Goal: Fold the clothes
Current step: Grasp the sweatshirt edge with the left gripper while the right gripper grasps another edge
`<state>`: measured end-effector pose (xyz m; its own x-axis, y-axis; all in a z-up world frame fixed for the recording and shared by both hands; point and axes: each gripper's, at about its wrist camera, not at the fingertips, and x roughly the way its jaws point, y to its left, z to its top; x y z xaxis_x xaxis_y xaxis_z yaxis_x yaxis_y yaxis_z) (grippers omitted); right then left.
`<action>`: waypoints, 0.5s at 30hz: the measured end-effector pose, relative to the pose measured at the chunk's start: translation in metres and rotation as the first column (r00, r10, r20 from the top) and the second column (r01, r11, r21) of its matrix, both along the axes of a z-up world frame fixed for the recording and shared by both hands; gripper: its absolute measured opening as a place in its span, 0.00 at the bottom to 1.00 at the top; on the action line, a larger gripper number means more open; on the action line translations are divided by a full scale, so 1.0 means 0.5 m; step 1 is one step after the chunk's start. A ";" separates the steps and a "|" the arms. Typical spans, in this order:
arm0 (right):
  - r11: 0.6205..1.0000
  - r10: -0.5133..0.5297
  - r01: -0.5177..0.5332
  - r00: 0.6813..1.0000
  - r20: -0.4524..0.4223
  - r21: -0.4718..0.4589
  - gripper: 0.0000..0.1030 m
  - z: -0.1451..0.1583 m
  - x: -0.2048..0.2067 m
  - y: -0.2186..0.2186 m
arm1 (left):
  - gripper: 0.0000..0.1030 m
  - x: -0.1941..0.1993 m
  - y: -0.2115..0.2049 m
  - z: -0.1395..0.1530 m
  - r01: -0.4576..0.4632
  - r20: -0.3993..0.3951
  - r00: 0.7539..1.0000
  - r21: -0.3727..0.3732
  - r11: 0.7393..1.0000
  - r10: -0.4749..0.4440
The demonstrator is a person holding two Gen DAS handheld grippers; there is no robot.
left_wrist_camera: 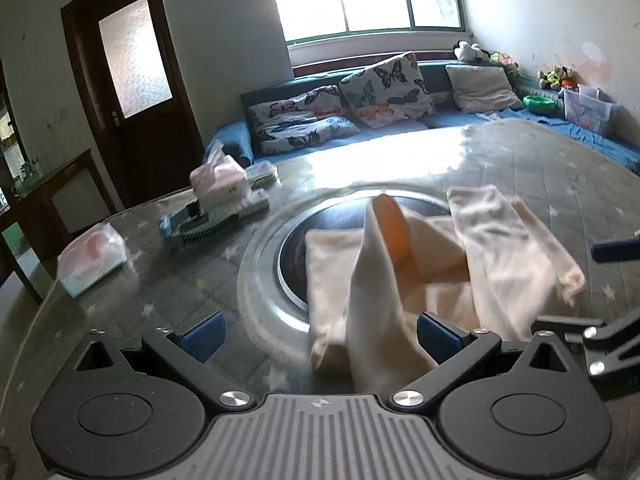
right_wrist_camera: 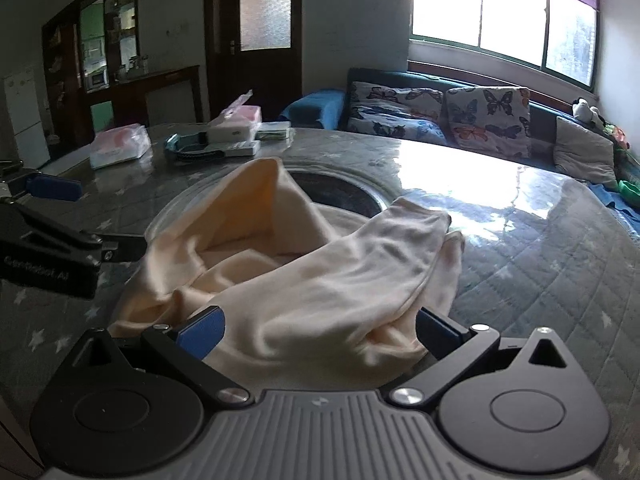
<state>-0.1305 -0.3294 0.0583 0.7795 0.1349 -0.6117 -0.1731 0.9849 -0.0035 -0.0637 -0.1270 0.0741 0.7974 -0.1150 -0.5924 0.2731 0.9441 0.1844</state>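
A cream garment (left_wrist_camera: 512,248) lies bunched on the glass-topped table (left_wrist_camera: 168,292), partly over the table's dark round inset (left_wrist_camera: 292,252). One fold stands up, showing an orange-tinted inside. My left gripper (left_wrist_camera: 319,336) is open, its blue pads wide apart, with the near edge of the cloth lying between them. My right gripper (right_wrist_camera: 320,332) is open too, and the garment (right_wrist_camera: 340,264) is heaped between its fingers. The right gripper's blue pad (left_wrist_camera: 616,249) shows at the right edge of the left wrist view. The left gripper's blue pad (right_wrist_camera: 52,188) shows at the left of the right wrist view.
Tissue packs (left_wrist_camera: 92,260), small boxes (left_wrist_camera: 224,192) and a brush (left_wrist_camera: 204,232) sit at the table's far left. A metal ring (left_wrist_camera: 260,280) surrounds the inset. Behind the table stands a blue sofa with butterfly cushions (left_wrist_camera: 384,88), then a window and a dark door (left_wrist_camera: 132,80).
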 end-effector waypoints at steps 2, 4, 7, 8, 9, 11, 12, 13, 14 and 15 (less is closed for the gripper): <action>1.000 -0.012 0.012 1.000 -0.009 0.017 0.98 0.002 0.019 -0.013 | 1.00 0.027 -0.011 0.002 0.004 0.002 1.000 -0.007 1.000 -0.004; 0.999 -0.024 0.024 1.000 -0.019 0.025 0.95 0.002 0.039 -0.024 | 1.00 0.053 -0.024 0.003 0.014 0.005 1.000 -0.010 1.000 -0.014; 0.999 -0.041 0.042 0.999 -0.034 0.032 0.92 0.000 0.070 -0.040 | 0.99 0.089 -0.042 0.001 0.025 0.013 1.000 0.000 1.000 -0.025; 0.998 -0.047 0.048 0.998 -0.041 0.036 0.90 -0.001 0.081 -0.046 | 0.99 0.101 -0.048 0.000 0.030 0.016 0.999 0.001 1.000 -0.030; 0.998 -0.052 0.054 0.998 -0.048 0.040 0.90 -0.002 0.092 -0.052 | 0.99 0.113 -0.054 -0.001 0.036 0.015 0.999 0.003 0.999 -0.036; 0.997 -0.060 0.063 0.996 -0.060 0.049 0.87 -0.004 0.114 -0.062 | 0.99 0.134 -0.064 -0.005 0.050 0.005 0.999 0.006 0.999 -0.050; 0.996 -0.064 0.067 0.996 -0.064 0.053 0.85 -0.005 0.126 -0.067 | 0.99 0.146 -0.068 -0.007 0.054 0.000 0.999 0.001 0.999 -0.054; 0.996 -0.067 0.071 0.995 -0.069 0.057 0.84 -0.006 0.137 -0.072 | 0.99 0.157 -0.071 -0.009 0.058 -0.006 0.998 -0.003 0.998 -0.058; 0.995 -0.071 0.075 0.995 -0.074 0.061 0.83 -0.007 0.149 -0.077 | 0.99 0.169 -0.075 -0.011 0.061 -0.011 0.998 -0.008 0.998 -0.061; 0.995 -0.073 0.079 0.994 -0.079 0.067 0.81 -0.008 0.161 -0.081 | 0.99 0.183 -0.077 -0.013 0.061 -0.026 0.998 -0.020 0.998 -0.062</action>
<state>-0.0500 -0.3700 0.0544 0.7403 0.1215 -0.6612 -0.0950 0.9926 0.0760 0.0277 -0.1653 0.0673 0.7722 -0.1750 -0.6108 0.3355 0.9287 0.1581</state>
